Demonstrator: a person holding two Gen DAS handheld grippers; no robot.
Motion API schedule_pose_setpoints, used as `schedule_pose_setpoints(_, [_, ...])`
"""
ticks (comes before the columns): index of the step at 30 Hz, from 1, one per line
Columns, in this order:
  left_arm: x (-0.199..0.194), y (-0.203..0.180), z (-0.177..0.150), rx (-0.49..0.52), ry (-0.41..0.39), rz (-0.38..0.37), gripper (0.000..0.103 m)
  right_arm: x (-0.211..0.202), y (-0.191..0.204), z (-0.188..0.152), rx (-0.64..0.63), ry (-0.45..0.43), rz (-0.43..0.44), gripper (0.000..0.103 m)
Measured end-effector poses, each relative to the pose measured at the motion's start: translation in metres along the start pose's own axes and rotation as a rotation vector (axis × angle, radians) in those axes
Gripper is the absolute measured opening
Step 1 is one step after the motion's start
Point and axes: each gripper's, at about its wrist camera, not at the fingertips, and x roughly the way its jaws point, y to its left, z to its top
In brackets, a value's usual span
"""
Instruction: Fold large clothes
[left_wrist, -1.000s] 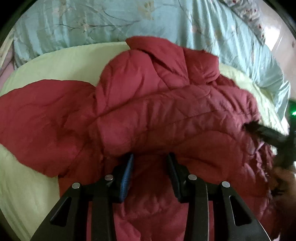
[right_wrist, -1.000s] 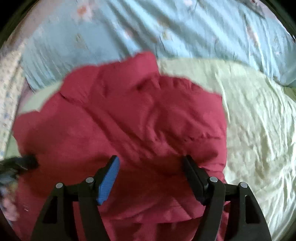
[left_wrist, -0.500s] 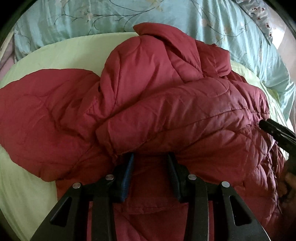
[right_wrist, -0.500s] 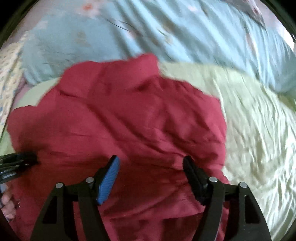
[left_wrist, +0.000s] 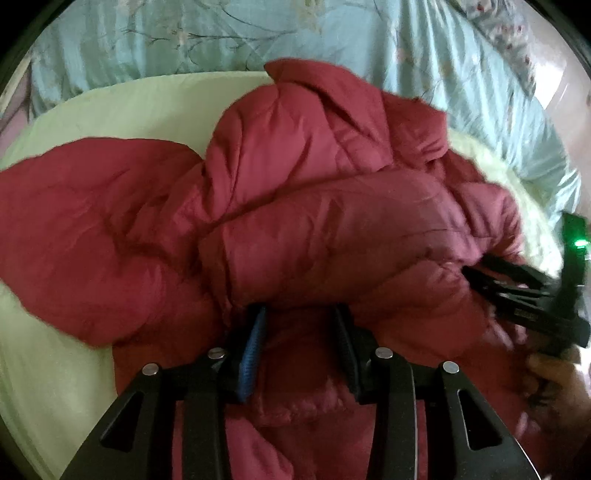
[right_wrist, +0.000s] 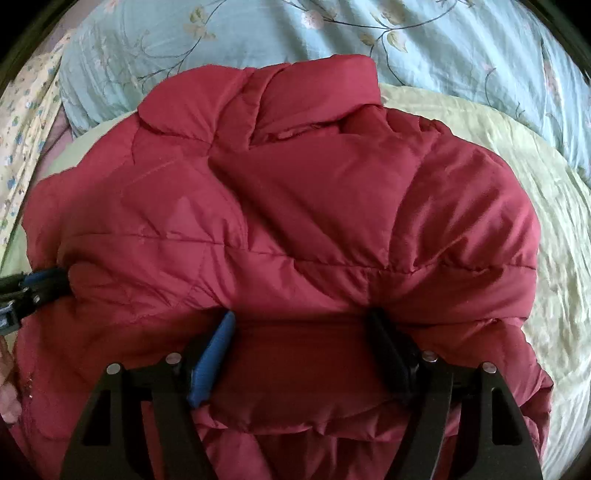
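Observation:
A dark red quilted puffer jacket (left_wrist: 295, 206) lies bunched on a pale green sheet, collar toward the far side; it also fills the right wrist view (right_wrist: 295, 206). My left gripper (left_wrist: 299, 317) has its fingers partly closed with a fold of the jacket's fabric between them. My right gripper (right_wrist: 303, 325) is spread wide, its fingertips tucked under a puffed fold, with jacket fabric between the fingers. The right gripper also shows at the right edge of the left wrist view (left_wrist: 480, 273). The left gripper shows at the left edge of the right wrist view (right_wrist: 55, 277).
The pale green sheet (left_wrist: 122, 107) covers the bed under the jacket. A light blue floral quilt (right_wrist: 369, 29) lies bunched along the far side. A yellow floral cloth (right_wrist: 26, 122) hangs at the far left. Bare sheet (right_wrist: 554, 240) lies to the right.
The right gripper has moved in closer, so the jacket now fills more of its view. The left gripper holds the same fold, and the jacket has shifted slightly.

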Motion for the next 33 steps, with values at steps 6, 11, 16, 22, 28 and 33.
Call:
schedule_pose_setpoints(6, [-0.048, 0.033, -0.016, -0.112, -0.065, -0.054, 0.054, -0.044, -0.005, 0.0, 0.068, -0.075, 0.083, 0.076])
schedule_pose_setpoints(11, [-0.087, 0.067, -0.031, -0.201, -0.135, -0.033, 0.068, -0.085, 0.01, -0.009, 0.033, -0.124, 0.152, 0.076])
schedule_pose_setpoints(16, [-0.107, 0.094, -0.042, -0.261, -0.154, 0.0, 0.07, -0.1, 0.013, -0.022, 0.042, -0.103, 0.194, 0.076])
schedule_pose_setpoints(22, [-0.115, 0.132, -0.049, -0.358, -0.157, 0.036, 0.072, -0.109, 0.007, -0.039, 0.08, -0.074, 0.218, 0.076])
schedule_pose_setpoints(28, [-0.118, 0.198, -0.048, -0.544, -0.171, 0.075, 0.074, -0.123, 0.006, -0.051, 0.072, -0.078, 0.234, 0.076])
schedule_pose_setpoints(33, [-0.12, 0.262, -0.042, -0.703, -0.213, 0.108, 0.075, -0.134, 0.01, -0.057, 0.067, -0.086, 0.248, 0.076])
